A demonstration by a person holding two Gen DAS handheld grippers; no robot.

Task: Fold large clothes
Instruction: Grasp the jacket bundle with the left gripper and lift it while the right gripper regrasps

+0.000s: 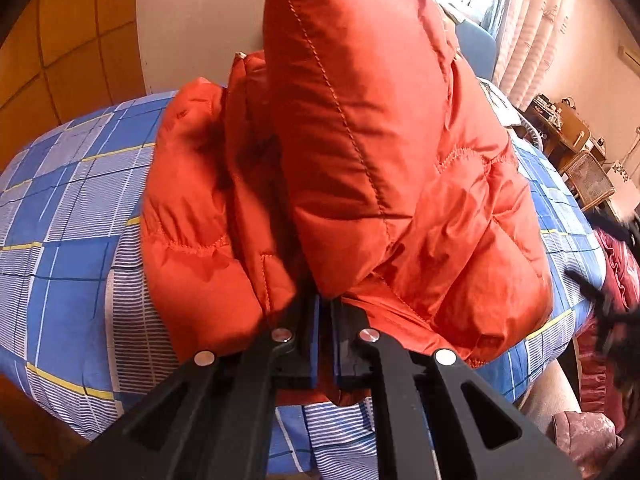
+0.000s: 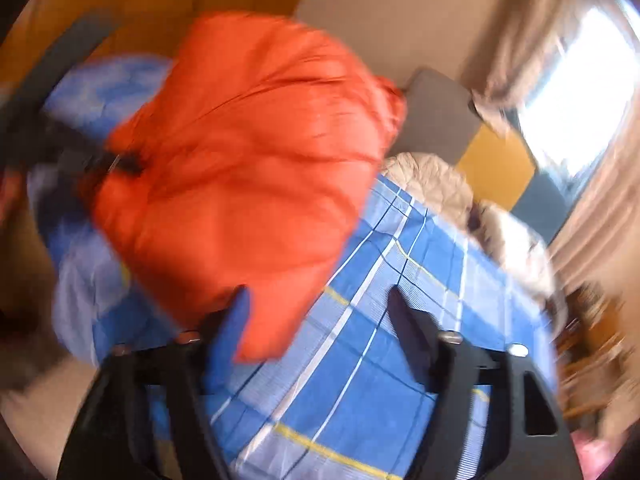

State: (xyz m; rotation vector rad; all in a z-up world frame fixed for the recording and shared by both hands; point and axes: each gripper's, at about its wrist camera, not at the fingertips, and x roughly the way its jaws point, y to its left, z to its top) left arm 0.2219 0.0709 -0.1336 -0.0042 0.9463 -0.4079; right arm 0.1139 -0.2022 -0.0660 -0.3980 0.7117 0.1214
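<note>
An orange puffer jacket (image 1: 360, 168) lies bunched on a bed with a blue plaid sheet (image 1: 68, 216). My left gripper (image 1: 325, 304) is shut on a fold of the jacket's near edge, and the padded fabric rises above the fingers. In the blurred right wrist view the jacket (image 2: 248, 168) hangs in front and left of my right gripper (image 2: 320, 300). The right gripper is open and empty above the plaid sheet (image 2: 380, 380). The left gripper (image 2: 100, 160) shows as a dark shape at the jacket's left edge.
A beige quilted garment (image 2: 440, 188) lies at the bed's far side. Dark red cloth (image 1: 612, 264) sits off the bed's right edge. A wicker basket (image 1: 588, 180) and shelves stand by the curtained window (image 1: 532, 20). A wooden wall (image 1: 60, 40) is on the left.
</note>
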